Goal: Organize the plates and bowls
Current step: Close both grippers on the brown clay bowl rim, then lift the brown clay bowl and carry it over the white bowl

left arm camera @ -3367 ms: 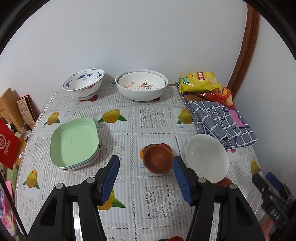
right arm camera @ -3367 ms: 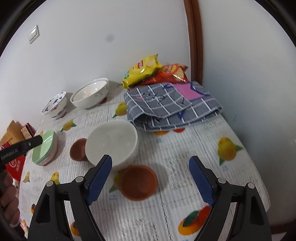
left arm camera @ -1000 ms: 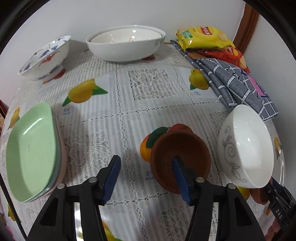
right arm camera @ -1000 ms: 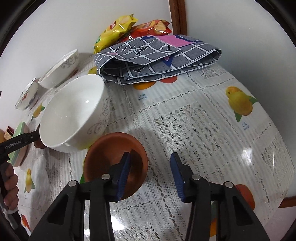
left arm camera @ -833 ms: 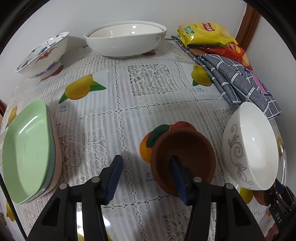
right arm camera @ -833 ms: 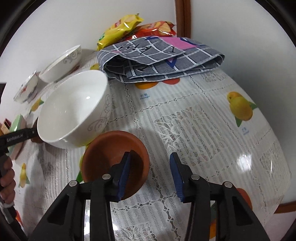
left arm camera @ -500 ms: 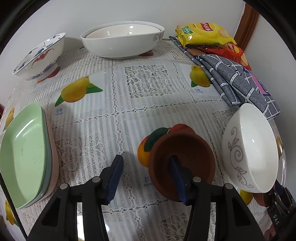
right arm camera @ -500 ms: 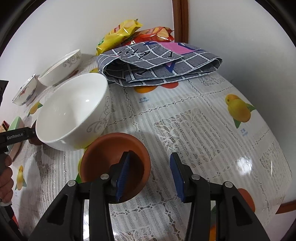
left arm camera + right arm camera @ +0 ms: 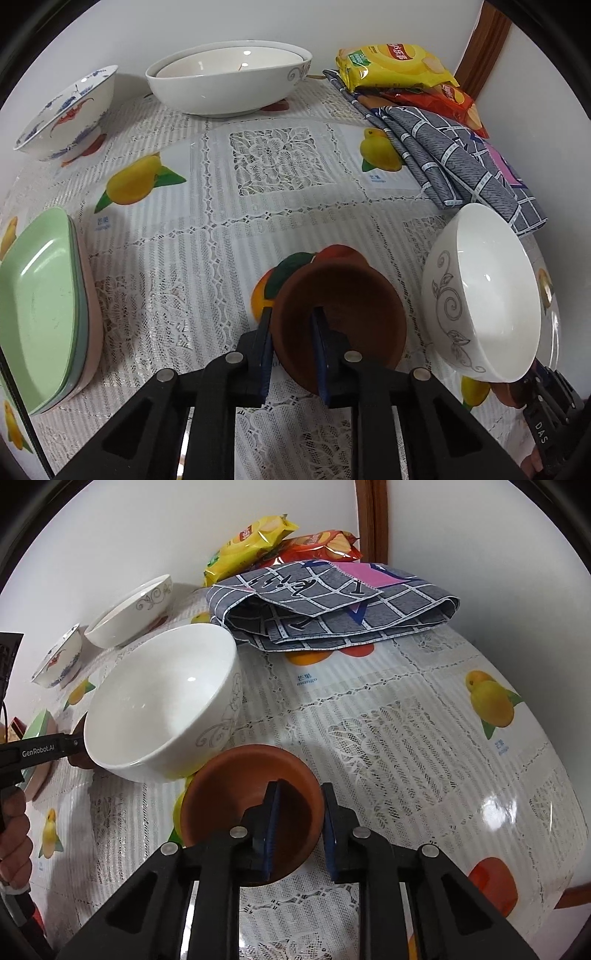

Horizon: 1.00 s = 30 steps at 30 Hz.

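Two small brown bowls flank a white bowl with grey scrollwork on the fruit-print tablecloth. My left gripper has its jaws closing across the near left rim of one brown bowl, one pad outside the wall and one inside, both touching it. My right gripper is closing the same way over the near right rim of the other brown bowl. The white bowl sits just beyond it, touching or nearly so.
A stack of green plates lies at the left. At the back stand a blue-patterned bowl and nested large white bowls. Snack bags and a folded grey checked cloth fill the far right. A hand holds the left gripper.
Both pairs of jaws have narrowed from wide apart to pinching the brown bowls' rims. Both grippers came down close to the bowls earlier and have since stayed put.
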### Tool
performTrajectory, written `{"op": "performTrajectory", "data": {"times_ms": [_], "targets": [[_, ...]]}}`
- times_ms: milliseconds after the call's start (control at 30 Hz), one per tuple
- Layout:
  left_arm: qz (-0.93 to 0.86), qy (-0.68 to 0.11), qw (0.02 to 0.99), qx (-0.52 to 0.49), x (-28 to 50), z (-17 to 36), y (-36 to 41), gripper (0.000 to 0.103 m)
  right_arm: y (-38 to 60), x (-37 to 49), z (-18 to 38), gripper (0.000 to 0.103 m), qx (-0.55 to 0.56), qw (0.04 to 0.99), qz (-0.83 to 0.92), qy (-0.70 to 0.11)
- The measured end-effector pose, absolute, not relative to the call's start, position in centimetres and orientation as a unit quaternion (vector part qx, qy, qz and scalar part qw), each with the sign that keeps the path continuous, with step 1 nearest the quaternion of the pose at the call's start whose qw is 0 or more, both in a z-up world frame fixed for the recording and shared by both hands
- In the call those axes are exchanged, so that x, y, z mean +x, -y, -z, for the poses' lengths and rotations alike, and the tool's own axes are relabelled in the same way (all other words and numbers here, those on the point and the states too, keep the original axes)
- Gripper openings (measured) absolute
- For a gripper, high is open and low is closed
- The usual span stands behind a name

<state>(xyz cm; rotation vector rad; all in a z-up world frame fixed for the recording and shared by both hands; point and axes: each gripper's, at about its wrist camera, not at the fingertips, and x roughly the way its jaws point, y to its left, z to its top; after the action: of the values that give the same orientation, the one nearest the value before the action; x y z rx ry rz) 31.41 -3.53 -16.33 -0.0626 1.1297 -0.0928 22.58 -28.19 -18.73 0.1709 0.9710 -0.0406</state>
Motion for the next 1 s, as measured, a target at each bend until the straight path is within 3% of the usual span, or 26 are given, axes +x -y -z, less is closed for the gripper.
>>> {"op": "performTrajectory", "data": {"times_ms": [367, 1000], "targets": [[0.054, -0.525, 0.849, -0.045, 29.6, 14.7, 3.2, 0.008, 28.7, 21.8, 17.8, 0.009, 0.127, 0.877, 0.031, -0.462], [0.050, -0.479, 0.874, -0.065, 24.4, 7.5, 1.7, 0.008, 29.5, 17.9, 11.5, 0.009, 0.160, 0.890, 0.048, -0.424]]}}
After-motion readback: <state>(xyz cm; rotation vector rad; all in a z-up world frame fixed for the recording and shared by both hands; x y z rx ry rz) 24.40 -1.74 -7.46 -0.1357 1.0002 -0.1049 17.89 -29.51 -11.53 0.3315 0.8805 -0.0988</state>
